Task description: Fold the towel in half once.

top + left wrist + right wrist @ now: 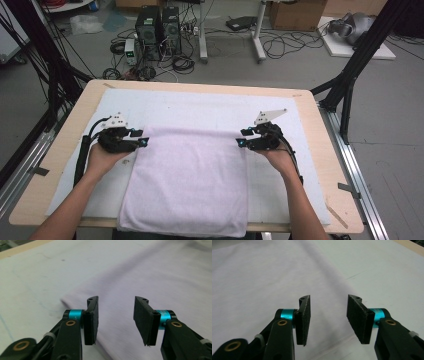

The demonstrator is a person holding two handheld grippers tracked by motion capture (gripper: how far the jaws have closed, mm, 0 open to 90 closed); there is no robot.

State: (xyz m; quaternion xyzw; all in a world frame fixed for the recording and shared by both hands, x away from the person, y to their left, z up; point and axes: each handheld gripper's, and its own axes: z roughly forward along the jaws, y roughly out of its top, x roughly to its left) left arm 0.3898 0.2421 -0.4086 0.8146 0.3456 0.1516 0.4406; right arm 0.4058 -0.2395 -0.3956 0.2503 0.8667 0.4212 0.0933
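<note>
Folding of a pale lilac towel (187,180) on a white-covered surface (210,107), seen from the high view. The towel lies flat in the lower middle of the frame as a tidy rectangle, its near edge hanging just over the surface's front rim; whether it is already folded over on itself cannot be told. The left gripper (143,142) sits at the towel's far left corner, the right gripper (241,143) at its far right corner, each held in a hand entering from the bottom of the frame. In the left gripper view the fingers (91,320) stand wide apart, with the towel's corner and edge (82,296) just beyond them and nothing between the pads. The right gripper view shows the same: fingers (303,320) spread wide over the towel's edge (342,285), gripping nothing. Judged from this layout, the cloth is spread and squared, both corners are approached but not yet pinched, and the fold itself remains to be made.
</note>
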